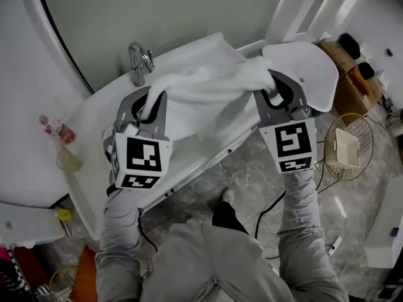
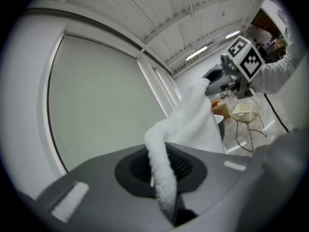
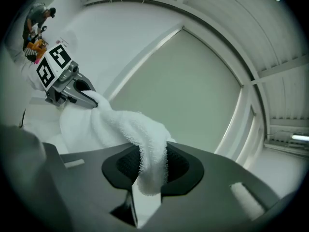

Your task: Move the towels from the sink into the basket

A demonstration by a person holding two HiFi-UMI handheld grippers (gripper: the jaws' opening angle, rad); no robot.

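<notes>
White terry towel is strung between your two grippers and hangs over the sink instead of lying in it. I'd call this the carry step: pickup done, drop-off not yet.

Your left gripper is clamped on the towel's 9 o'clock end. Your right gripper pinches the 3 o'clock end. Both sets of jaws are squeezed tight on the cloth.

Next move, I reckon, is to swing the whole thing across to the wire basket, on the floor at 3 o'clock from the sink, then let go above it.

Heads up: a pale tub already sits in the basket. There's also a white curved lid at 2 o'clock, right on the way over.

The tap at 11 o'clock and the bottle at 9 o'clock shouldn't bother you. Can't tell if more towels are left, the basin's hidden.
</notes>
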